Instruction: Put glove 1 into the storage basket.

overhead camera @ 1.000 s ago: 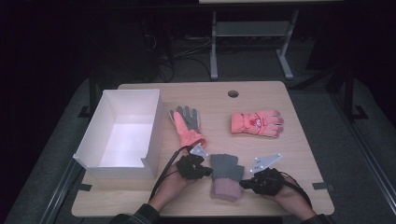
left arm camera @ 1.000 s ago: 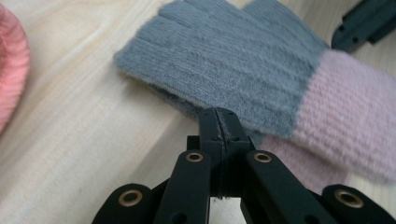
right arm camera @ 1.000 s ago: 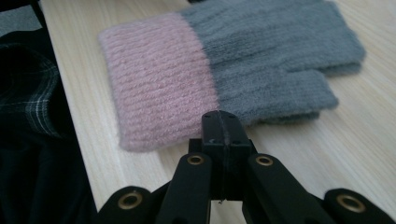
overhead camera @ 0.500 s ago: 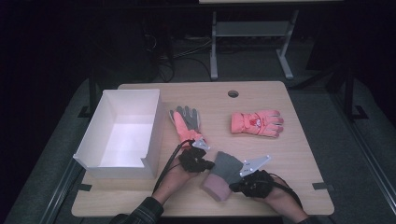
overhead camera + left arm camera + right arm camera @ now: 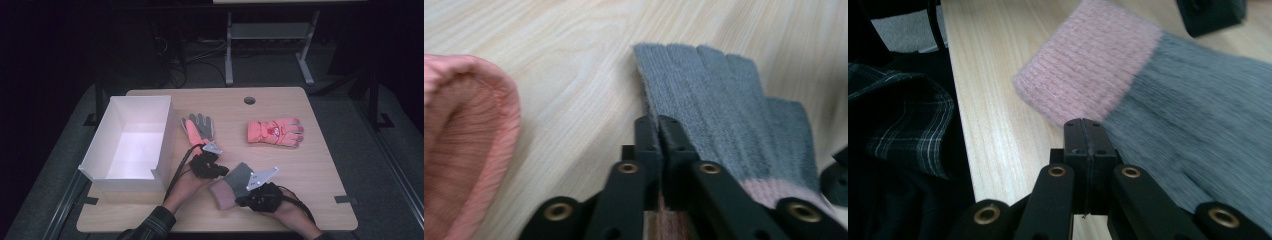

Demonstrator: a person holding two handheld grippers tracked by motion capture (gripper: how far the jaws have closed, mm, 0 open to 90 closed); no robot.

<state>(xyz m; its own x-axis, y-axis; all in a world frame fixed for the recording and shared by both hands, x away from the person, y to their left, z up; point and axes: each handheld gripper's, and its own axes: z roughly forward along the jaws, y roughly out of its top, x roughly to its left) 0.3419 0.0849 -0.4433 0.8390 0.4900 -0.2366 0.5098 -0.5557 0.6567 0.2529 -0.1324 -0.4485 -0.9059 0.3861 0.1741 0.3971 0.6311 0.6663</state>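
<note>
Both tools, left tool [image 5: 658,122] & right tool [image 5: 1087,131], clamped on grey glove [image 5: 239,176] w/ pink cuff (no legible writing).

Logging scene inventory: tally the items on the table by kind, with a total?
Grey knit gloves with pink cuffs: 2, one held, one flat by the box
Padded coral-pink ski glove: 1
Open white cardboard box: 1
Black two-jaw grippers: 2, left, right
Total: 6
</note>
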